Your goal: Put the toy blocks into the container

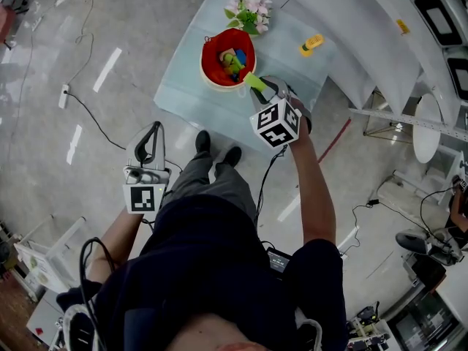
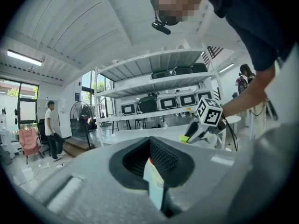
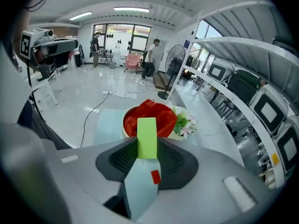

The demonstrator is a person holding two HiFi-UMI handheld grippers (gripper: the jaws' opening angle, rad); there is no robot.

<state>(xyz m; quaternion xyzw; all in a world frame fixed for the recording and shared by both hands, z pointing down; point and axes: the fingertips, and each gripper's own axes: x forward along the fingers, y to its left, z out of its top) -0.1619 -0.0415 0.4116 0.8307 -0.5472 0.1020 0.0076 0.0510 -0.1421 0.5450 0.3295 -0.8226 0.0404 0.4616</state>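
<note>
A cream container with a red lining [image 1: 207, 70] stands on the small glass table [image 1: 186, 93] and holds several coloured toy blocks [image 1: 234, 61]. My right gripper [image 1: 263, 88] hovers just right of the container's near rim, shut on a light green block [image 1: 255, 82]. In the right gripper view the green block [image 3: 147, 136] stands upright between the jaws, with the container [image 3: 159, 113] right behind it. My left gripper [image 1: 151, 139] hangs low over the floor, well left of the table, its jaws together and empty. The left gripper view shows its own jaws [image 2: 152, 166] and, beyond them, the green block [image 2: 184, 138].
A pot of pink flowers [image 1: 248, 10] stands at the table's far edge. A yellow toy [image 1: 311, 44] lies at the table's right corner. White shelving [image 1: 380, 28] runs along the right. Cables [image 1: 102, 123] trail over the floor, and my legs are against the table's near edge.
</note>
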